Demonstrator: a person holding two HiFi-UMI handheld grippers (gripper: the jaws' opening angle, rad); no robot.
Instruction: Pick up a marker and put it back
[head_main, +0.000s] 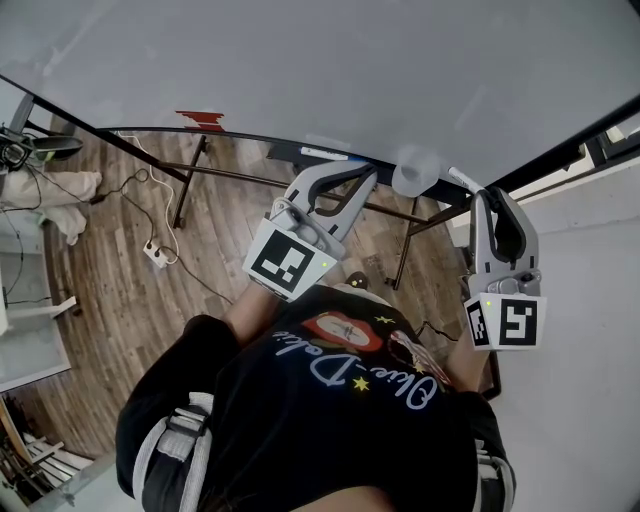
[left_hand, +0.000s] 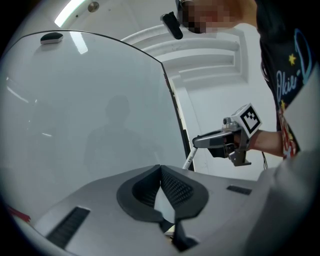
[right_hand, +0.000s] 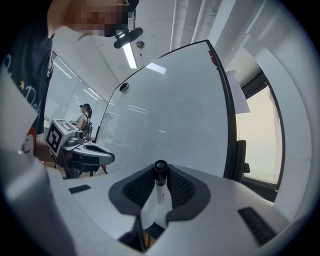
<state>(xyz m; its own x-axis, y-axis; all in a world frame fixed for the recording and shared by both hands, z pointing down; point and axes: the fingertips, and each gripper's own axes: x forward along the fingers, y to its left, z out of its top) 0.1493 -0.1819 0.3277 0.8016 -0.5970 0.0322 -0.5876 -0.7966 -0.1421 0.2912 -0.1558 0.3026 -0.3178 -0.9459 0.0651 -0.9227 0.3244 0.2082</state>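
One marker (right_hand: 159, 194) shows, white-bodied with a black end. It is clamped between the jaws of the right tool (right_hand: 160, 174), which close on its barrel. Its long axis runs along the jaws, and the black end sticks out past the tips, straight toward the whiteboard (head_main: 320, 70). Nothing stands between the black end and the board, and whether they touch cannot be told.

There are two tools. The left tool (left_hand: 161, 170) is beside the right one and faces the same single board. Its jaw tips meet with nothing between them.

One pale round piece (head_main: 415, 172) sits at the board's lower edge, just beside the marker's tip, and a red patch (head_main: 200, 120) lies further along that edge. Below are the stand's dark legs, a wooden floor (head_main: 110, 290), and one power strip (head_main: 157, 253) with its cables.
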